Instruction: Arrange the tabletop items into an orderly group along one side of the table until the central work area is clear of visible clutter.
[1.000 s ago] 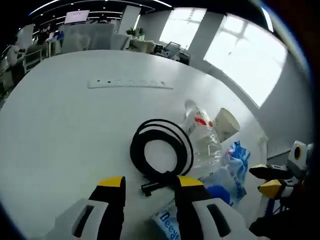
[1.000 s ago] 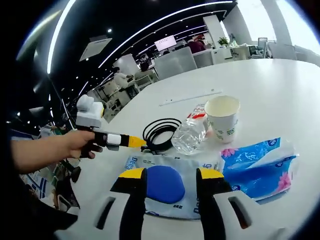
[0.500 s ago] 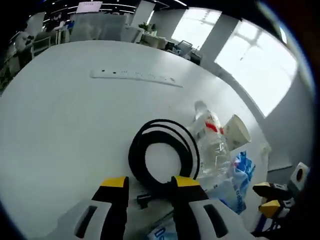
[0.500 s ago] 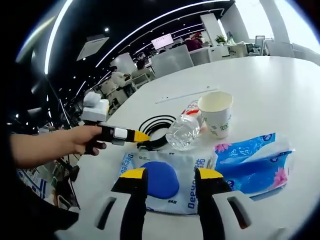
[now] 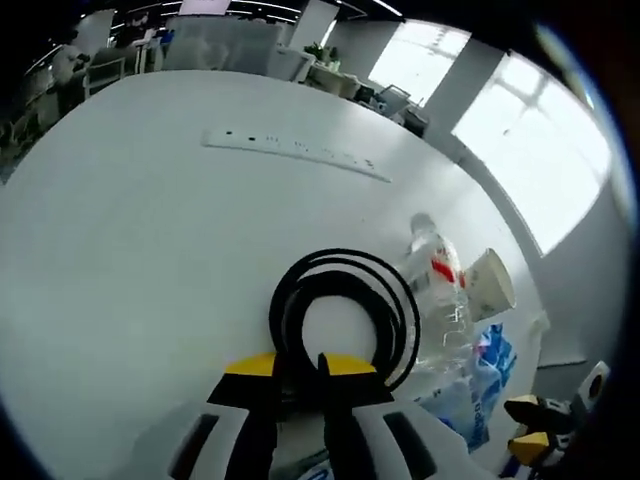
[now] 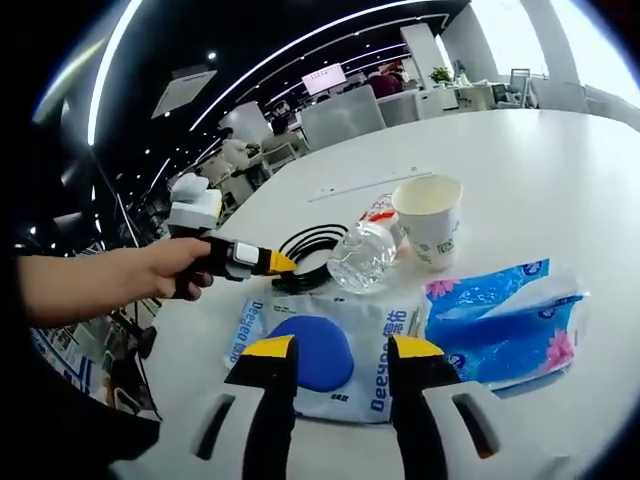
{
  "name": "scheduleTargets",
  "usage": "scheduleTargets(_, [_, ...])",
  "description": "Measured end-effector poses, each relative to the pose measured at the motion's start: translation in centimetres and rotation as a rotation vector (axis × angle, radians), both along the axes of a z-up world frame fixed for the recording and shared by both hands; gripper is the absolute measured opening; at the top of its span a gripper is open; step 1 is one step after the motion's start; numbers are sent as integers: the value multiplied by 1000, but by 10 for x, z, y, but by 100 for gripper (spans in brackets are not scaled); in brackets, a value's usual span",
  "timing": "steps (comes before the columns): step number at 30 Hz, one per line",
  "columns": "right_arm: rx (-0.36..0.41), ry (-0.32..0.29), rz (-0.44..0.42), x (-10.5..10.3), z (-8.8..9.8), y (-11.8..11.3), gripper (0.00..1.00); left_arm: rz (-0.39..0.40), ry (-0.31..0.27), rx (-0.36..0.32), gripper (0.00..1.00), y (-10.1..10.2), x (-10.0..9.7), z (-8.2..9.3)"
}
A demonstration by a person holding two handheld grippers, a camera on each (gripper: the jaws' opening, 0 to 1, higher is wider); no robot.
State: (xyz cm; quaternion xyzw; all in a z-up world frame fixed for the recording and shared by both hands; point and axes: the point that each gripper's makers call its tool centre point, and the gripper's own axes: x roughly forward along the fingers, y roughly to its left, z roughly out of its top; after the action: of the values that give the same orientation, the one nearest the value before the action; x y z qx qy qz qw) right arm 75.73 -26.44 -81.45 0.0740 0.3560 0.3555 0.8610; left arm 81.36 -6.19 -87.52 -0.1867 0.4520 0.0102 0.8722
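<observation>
Lettering on the white and blue wet-wipe pack (image 6: 322, 350) reads "Deeyeo" along its right part, in blue; the pack lies flat on the white table (image 6: 520, 170), just in front of the right gripper (image 6: 342, 352). The yellow-tipped jaws of this gripper stand apart, with nothing between them, above the near edge of the pack. To the right of the pack lies a blue tissue pack (image 6: 510, 320) with pink flowers printed on it; its writing is too small to read. Behind these, a paper cup (image 6: 430, 220) stands upright with a small green print low on its wall, not readable, and a clear plastic bottle (image 6: 368, 252) with a red and white label lies on its side, touching the cup or just beside it.

A coil of black cable (image 5: 345, 310) lies on the table beside the bottle. The left gripper (image 5: 298, 368) has its yellow tips almost together at the near edge of the coil, pinching the cable there. In the right gripper view a person's hand (image 6: 170, 268) holds this left gripper level, pointing to the right at the coil. A long white power strip (image 5: 295, 152) lies well apart, further across the table.
</observation>
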Motion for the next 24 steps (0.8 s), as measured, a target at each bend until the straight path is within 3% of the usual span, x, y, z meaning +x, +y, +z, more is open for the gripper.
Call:
scheduleTargets(12, [-3,-12,-1,3,1,-4,31,22,-29,2,3,-2,8,3])
scheduleTargets(24, [-10,-18,14,1,0,-5,31,61,-60,-57,2,0,9,13])
